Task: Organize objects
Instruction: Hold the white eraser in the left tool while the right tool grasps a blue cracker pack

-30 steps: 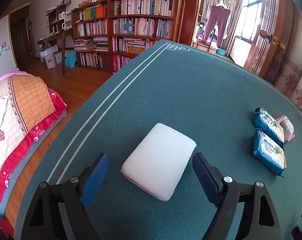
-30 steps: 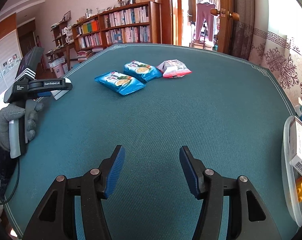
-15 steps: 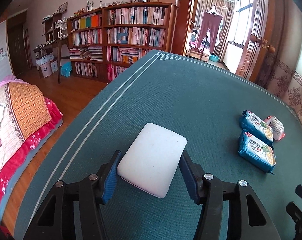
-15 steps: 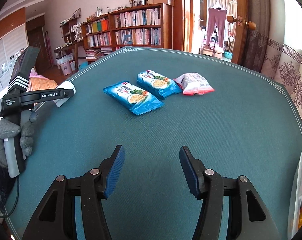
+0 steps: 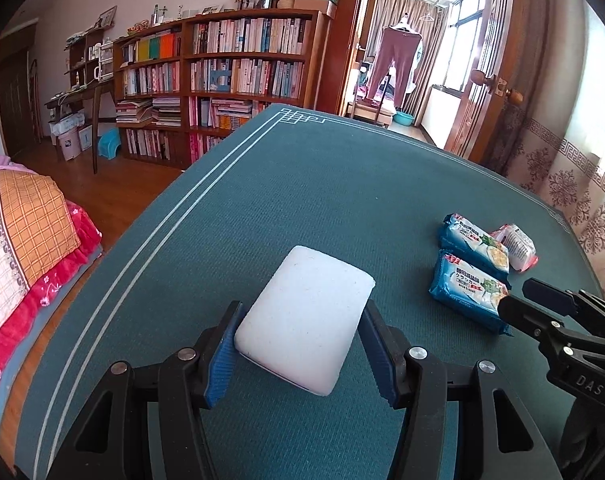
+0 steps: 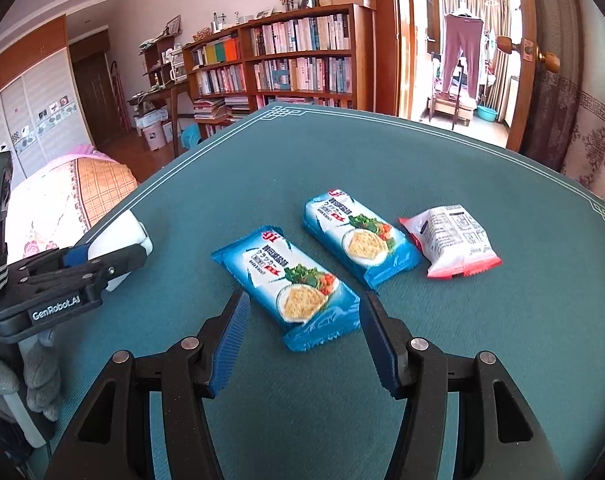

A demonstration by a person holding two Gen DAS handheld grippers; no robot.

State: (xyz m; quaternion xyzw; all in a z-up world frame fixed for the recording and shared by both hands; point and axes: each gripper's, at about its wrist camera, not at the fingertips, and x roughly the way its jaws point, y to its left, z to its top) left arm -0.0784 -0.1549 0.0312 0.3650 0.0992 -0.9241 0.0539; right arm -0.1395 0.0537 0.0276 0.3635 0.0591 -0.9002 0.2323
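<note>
My left gripper (image 5: 300, 344) is shut on a white rectangular pack (image 5: 306, 316), its blue pads pressed on both long sides, just above the green tablecloth (image 5: 322, 184). The pack also shows in the right wrist view (image 6: 120, 246), held by the left gripper (image 6: 102, 260). My right gripper (image 6: 302, 340) is open and empty, its fingers to either side of the near end of a blue cracker packet (image 6: 290, 280). A second blue packet (image 6: 354, 240) and a red-and-white packet (image 6: 450, 240) lie beyond it. The right gripper's body also shows in the left wrist view (image 5: 562, 320).
The table's left edge (image 5: 114, 280) drops to a wooden floor and a bed (image 5: 22, 232). A bookshelf (image 5: 230, 72) and a doorway (image 5: 398, 64) stand beyond the far edge.
My left gripper closed on the white pack and lifted it slightly. My right gripper moved forward to the nearest blue cracker packet.
</note>
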